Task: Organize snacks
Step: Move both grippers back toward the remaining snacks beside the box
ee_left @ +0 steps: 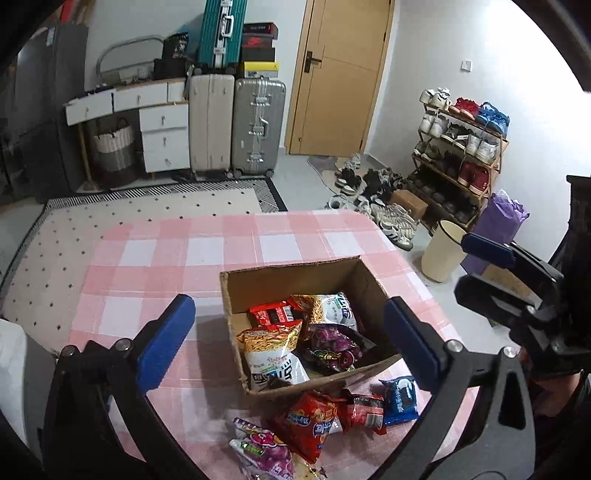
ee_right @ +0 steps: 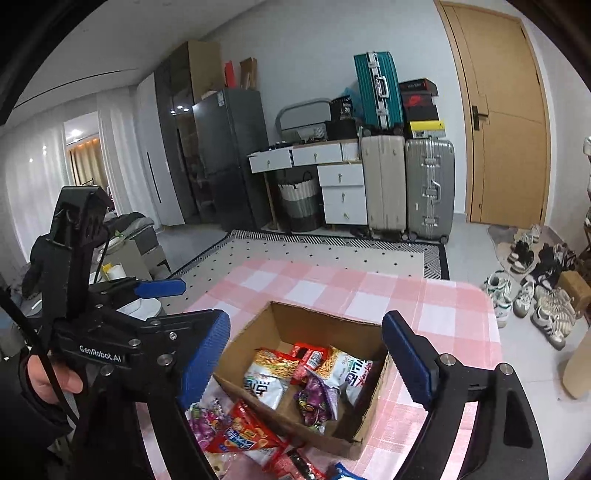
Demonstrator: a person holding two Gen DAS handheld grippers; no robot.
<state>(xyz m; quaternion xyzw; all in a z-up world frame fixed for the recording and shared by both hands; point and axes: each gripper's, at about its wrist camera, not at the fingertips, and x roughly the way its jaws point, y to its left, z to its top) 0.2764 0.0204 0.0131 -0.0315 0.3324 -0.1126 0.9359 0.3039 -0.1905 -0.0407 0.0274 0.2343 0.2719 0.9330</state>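
Snacks, loose lot, on the near edge of the table (ee_left: 155,251) (pink-and-white check cloth): purple packet (ee_left: 264,448) nearest, orange-red chip bag (ee_left: 308,419) beside and partly over it, small red packet (ee_left: 364,408) touching the chip bag, blue biscuit packet (ee_left: 400,400) at the right end. All four lie just outside the near wall of the box.

Left gripper (ee_left: 288,343): fingers spread wide, nothing between them, held above the loose lot and the near part of the box. One blue pad (ee_left: 166,343) shows at each side of the left wrist view.

Right gripper (ee_right: 306,365): fingers likewise spread wide and empty, held above the box from the right side. The left gripper's body and the hand (ee_right: 51,380) gripping it appear at the left of the right wrist view.

Cardboard box (ee_left: 291,277): open top, standing on the table just behind the loose lot. Contents: two white-and-orange noodle-snack bags (ee_left: 273,350), one red packet (ee_left: 275,312) between them, one purple packet (ee_left: 330,347) toward the right wall.

Floor beyond the table: dotted rug (ee_left: 122,210); cream bin (ee_left: 441,251) at the right, near a shoe rack (ee_left: 458,155) with loose shoes before it.

Far wall: white drawers (ee_left: 162,133), beige suitcase (ee_left: 210,125), silver suitcase (ee_left: 258,129), teal suitcase (ee_left: 221,33) stacked above, wooden door (ee_left: 340,74).
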